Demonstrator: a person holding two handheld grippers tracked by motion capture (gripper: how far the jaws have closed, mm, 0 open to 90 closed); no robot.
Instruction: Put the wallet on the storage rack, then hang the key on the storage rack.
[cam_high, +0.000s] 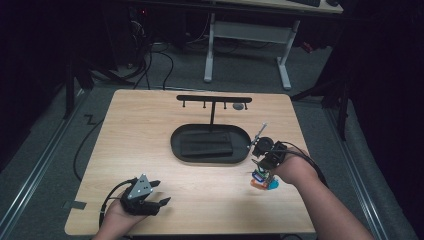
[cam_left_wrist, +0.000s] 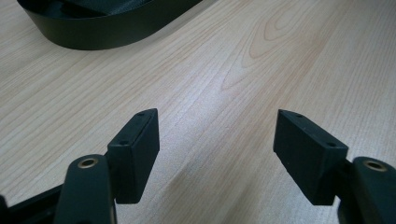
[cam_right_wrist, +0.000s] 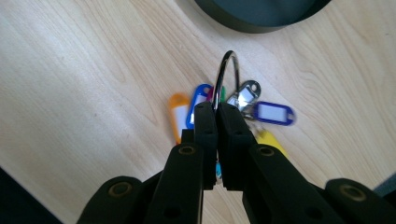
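right gripper (cam_right_wrist: 217, 109) jaws pinched on metal key ring (cam_right_wrist: 227, 77), coloured key tags (cam_right_wrist: 273, 113) fanned under it on wooden table (cam_right_wrist: 84, 84), black oval tray (cam_right_wrist: 261, 14) just beyond; left gripper (cam_left_wrist: 216, 140) jaws wide apart, empty, low over bare wood

Metal key ring (cam_right_wrist: 227, 77) with coloured tags (cam_right_wrist: 274, 113), upright, near the black tray's (cam_right_wrist: 261, 18) rim.

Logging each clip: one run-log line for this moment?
left gripper: open, idle | right gripper: shut on key ring | tags: on table
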